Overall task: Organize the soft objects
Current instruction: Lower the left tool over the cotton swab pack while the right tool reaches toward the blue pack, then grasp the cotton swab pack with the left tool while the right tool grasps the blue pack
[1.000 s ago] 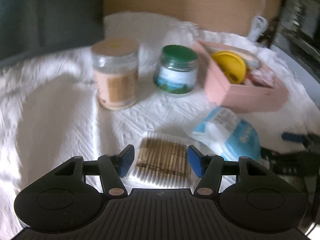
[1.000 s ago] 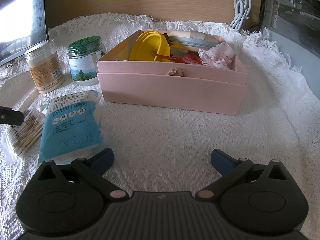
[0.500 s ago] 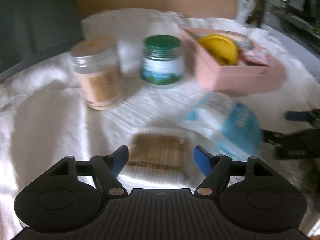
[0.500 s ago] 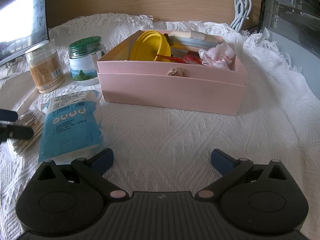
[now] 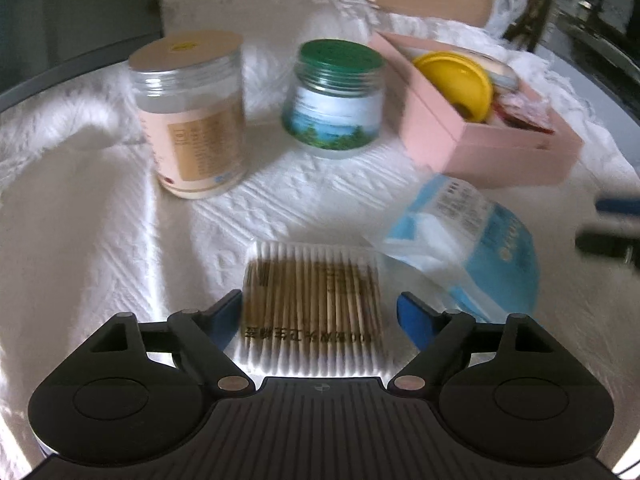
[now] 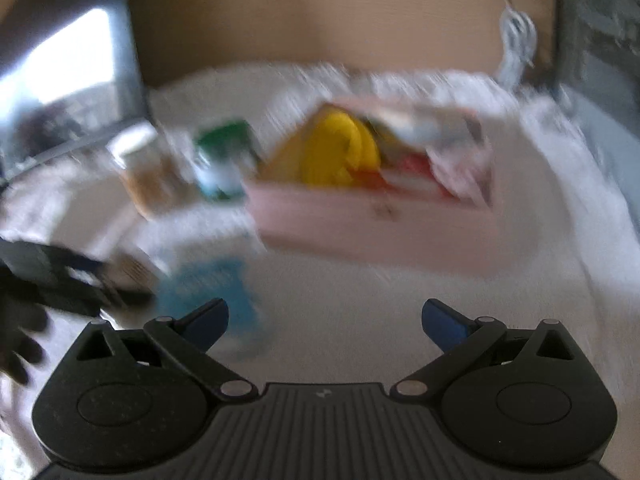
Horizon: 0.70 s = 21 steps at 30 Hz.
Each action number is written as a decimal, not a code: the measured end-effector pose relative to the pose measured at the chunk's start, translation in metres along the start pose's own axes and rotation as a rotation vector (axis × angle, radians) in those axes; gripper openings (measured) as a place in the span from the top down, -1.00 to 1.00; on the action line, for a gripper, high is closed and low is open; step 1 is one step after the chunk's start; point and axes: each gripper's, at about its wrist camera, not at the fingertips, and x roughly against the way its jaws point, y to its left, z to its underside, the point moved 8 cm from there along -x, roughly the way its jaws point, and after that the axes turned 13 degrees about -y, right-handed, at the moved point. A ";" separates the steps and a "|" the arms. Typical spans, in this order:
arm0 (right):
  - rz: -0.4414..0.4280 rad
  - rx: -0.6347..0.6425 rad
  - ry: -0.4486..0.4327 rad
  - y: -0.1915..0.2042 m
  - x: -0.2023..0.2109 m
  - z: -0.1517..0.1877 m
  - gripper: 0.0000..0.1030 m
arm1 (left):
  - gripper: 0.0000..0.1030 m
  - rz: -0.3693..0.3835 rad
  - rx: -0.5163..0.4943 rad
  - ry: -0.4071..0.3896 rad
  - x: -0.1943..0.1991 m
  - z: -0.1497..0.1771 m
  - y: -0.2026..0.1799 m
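The pink box [image 5: 492, 148] at the far right of the white-clothed desk [image 5: 100, 240] already holds several things: a yellow lid-like piece [image 5: 456, 80], something red and a crumpled pale wrapper, so part of the sorting looks done. Two soft items still lie out on the cloth. The flat pack of cotton swabs [image 5: 312, 304] lies directly in front of the left claw [image 5: 318, 316], whose blue pads stand spread wide on either side of the pack without pressing on it; nothing is gripped there. Just to the right of the swabs, and partly overlapping their corner, is the blue-and-white soft packet [image 5: 476, 248], between the swabs and the box. The right claw [image 6: 325, 320] is likewise released and empty, its view heavily blurred, with the box ahead of it and the blue packet low at its left. Two jars, one with a tan lid [image 5: 192, 116] and one with a green lid [image 5: 336, 96], stand upright behind the swabs, well apart from the box; whether they belong to the task cannot be told. Judging by this, the swab pack is the item about to be taken, with the blue packet left to follow.
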 end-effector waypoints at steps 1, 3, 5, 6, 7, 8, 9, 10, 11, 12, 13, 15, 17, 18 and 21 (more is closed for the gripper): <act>-0.028 -0.001 -0.002 0.006 -0.001 -0.006 -0.99 | -0.67 0.008 -0.009 0.002 0.001 0.001 -0.003; -0.115 -0.017 0.023 0.020 -0.010 -0.012 -0.99 | -0.54 0.013 -0.029 0.003 0.004 0.004 -0.007; -0.185 -0.042 0.083 0.034 -0.027 -0.009 -0.99 | -0.53 0.008 -0.031 0.004 0.009 0.006 -0.008; -0.206 -0.047 0.105 0.041 -0.034 -0.006 -0.99 | -0.52 0.005 -0.019 0.010 0.013 0.007 -0.007; -0.223 -0.047 0.125 0.047 -0.043 -0.002 -0.99 | -0.51 0.002 -0.004 0.014 0.017 0.009 -0.005; -0.223 -0.042 0.140 0.051 -0.050 0.002 -0.99 | -0.51 0.001 0.009 0.018 0.020 0.011 -0.003; -0.216 -0.032 0.156 0.056 -0.059 0.006 -0.99 | -0.51 0.001 0.023 0.022 0.024 0.014 0.000; -0.210 -0.020 0.174 0.060 -0.067 0.009 -0.99 | -0.51 0.000 0.037 0.026 0.027 0.016 0.003; -0.198 -0.004 0.199 0.063 -0.076 0.013 -0.99 | -0.51 -0.004 0.056 0.032 0.032 0.020 0.006; -0.184 0.013 0.228 0.066 -0.083 0.018 -1.00 | -0.51 -0.009 0.071 0.036 0.036 0.023 0.009; -0.174 0.041 0.217 0.070 -0.085 0.019 -1.00 | -0.51 -0.012 0.080 0.038 0.039 0.024 0.013; -0.195 0.093 0.206 0.082 -0.086 0.020 -0.99 | -0.50 -0.018 0.099 0.041 0.046 0.028 0.018; -0.196 0.150 0.192 0.091 -0.086 0.023 -0.91 | -0.50 -0.019 0.111 0.047 0.051 0.031 0.021; -0.182 0.181 0.179 0.094 -0.087 0.024 -0.74 | -0.50 -0.018 0.113 0.049 0.052 0.032 0.021; -0.139 0.245 0.159 0.097 -0.087 0.023 -0.12 | -0.50 -0.015 0.115 0.052 0.054 0.032 0.019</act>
